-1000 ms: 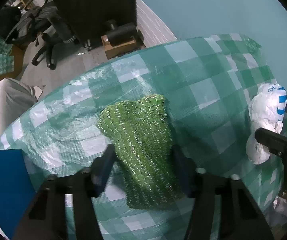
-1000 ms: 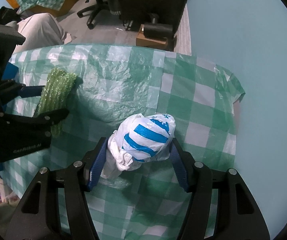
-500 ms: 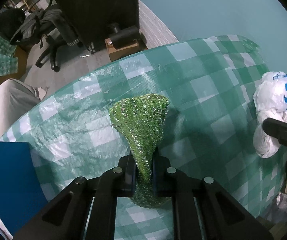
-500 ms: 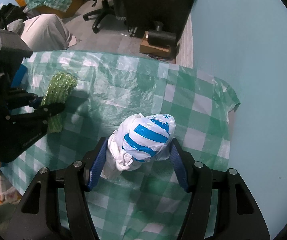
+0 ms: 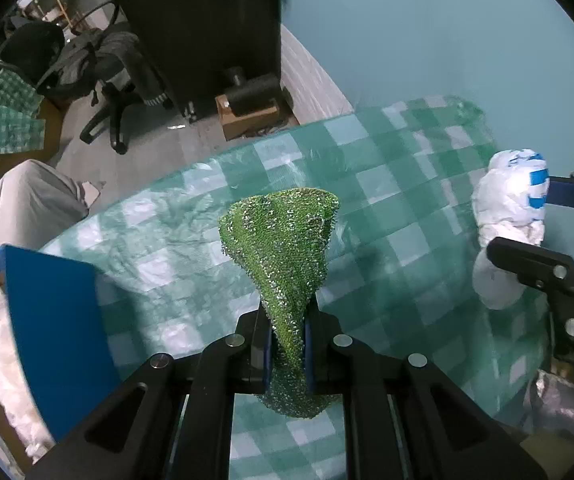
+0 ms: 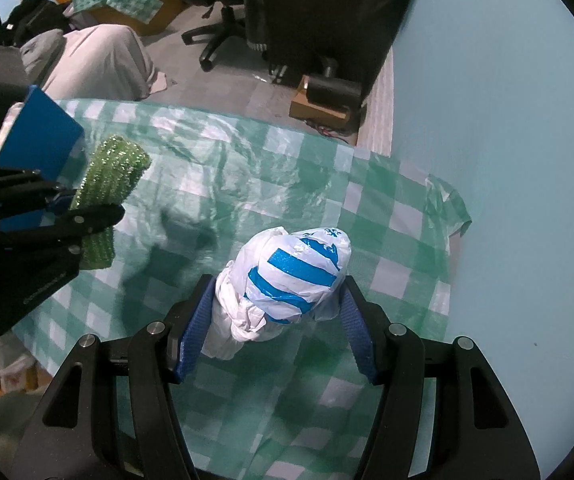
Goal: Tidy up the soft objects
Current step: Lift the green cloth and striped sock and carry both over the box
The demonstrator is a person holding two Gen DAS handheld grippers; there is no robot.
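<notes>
My left gripper (image 5: 287,344) is shut on a sparkly green knitted cloth (image 5: 283,248) and holds it lifted above the green checked tablecloth (image 5: 399,216); the cloth fans out above the jaws. It also shows in the right wrist view (image 6: 107,184), clamped by the left gripper (image 6: 83,210). My right gripper (image 6: 275,320) is shut on a white plastic bag bundle with blue stripes (image 6: 291,276), held above the table. The bundle also shows in the left wrist view (image 5: 511,208) at the right.
A blue box (image 5: 47,320) stands at the table's left edge, also in the right wrist view (image 6: 35,136). A light blue wall (image 6: 507,120) borders the right side. Beyond the table are an office chair (image 5: 107,80), a cardboard box (image 5: 247,112) and a dark cabinet (image 5: 199,20).
My left gripper closed on the green cloth, which lay flat on the table, and lifted it up. My right gripper rose with the bag bundle still in it.
</notes>
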